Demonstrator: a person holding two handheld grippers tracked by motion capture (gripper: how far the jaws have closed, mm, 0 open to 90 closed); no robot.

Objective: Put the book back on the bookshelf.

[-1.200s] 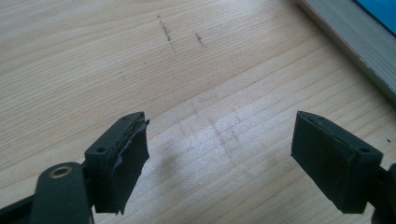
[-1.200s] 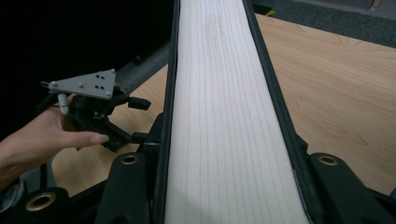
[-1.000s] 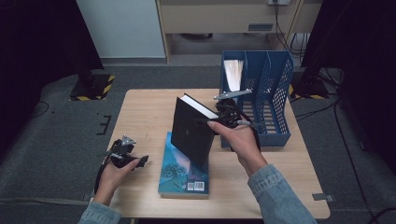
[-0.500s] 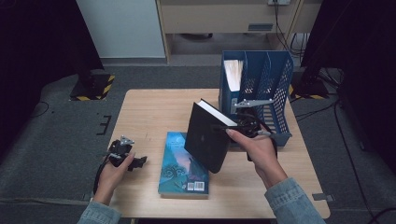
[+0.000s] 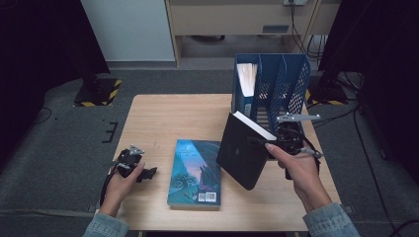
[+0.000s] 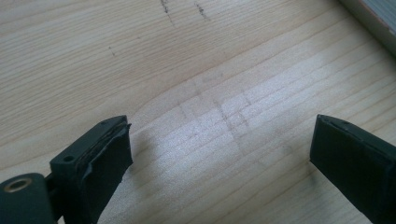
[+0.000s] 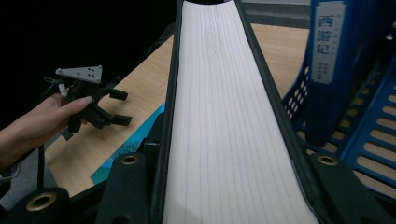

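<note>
While we hold the black book in the air with our right gripper, its jaws are clamped on both covers, the page edge between them. The book is tilted, its long axis running from far-left down to near-right. The blue rack stands just behind it, so we judge its free slots lie far and right. Our left gripper rests open on the table, well apart.
</note>
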